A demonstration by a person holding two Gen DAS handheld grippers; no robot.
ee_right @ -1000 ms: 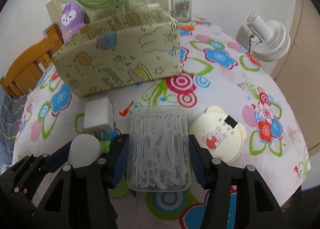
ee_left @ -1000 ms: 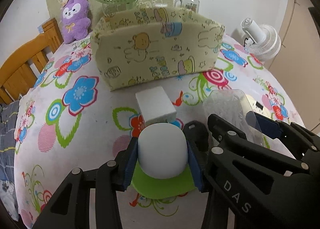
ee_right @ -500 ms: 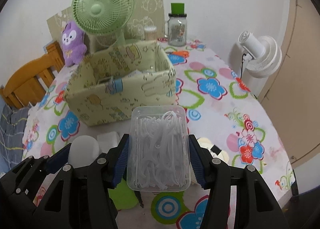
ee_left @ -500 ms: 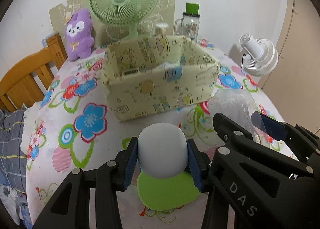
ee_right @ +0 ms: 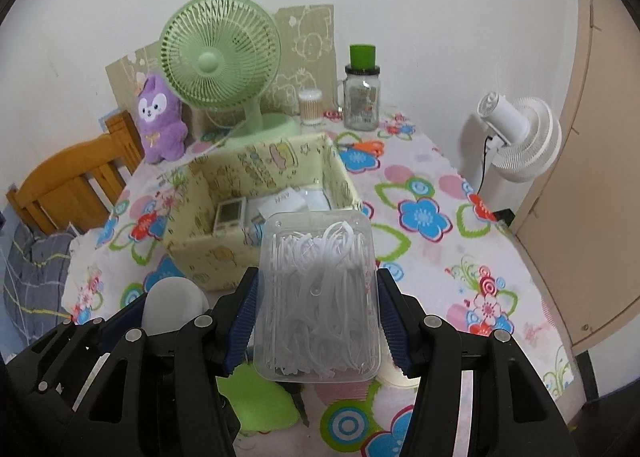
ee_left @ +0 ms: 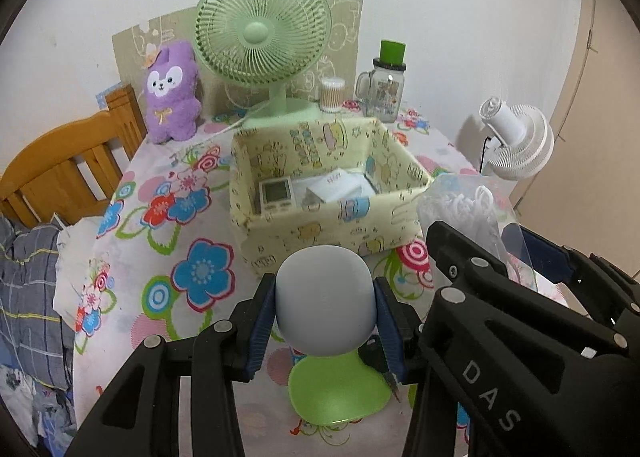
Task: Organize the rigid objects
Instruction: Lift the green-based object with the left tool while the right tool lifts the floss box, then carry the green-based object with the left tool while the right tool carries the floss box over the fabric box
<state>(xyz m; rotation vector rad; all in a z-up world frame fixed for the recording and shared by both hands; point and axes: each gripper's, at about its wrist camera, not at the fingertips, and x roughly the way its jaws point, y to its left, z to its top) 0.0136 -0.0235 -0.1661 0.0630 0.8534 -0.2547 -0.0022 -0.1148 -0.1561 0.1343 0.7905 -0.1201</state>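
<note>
Black grippers, blue-padded fingers (ee_left: 385, 321), silver screws, white "DAS" lettering

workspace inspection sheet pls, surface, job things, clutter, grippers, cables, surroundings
surface: table under a floral cloth.
job's things: open storage box with a small display device and white packets inside; white rounded object; clear box of floss picks.
clutter: green disc, green fan, purple plush, jar with green lid, cotton swab tub.
grippers: left gripper shut on the white rounded object; right gripper shut on the clear box.
cables: white cord from the green fan; black cable at the white fan.
surroundings: wooden chair, wall.
</note>
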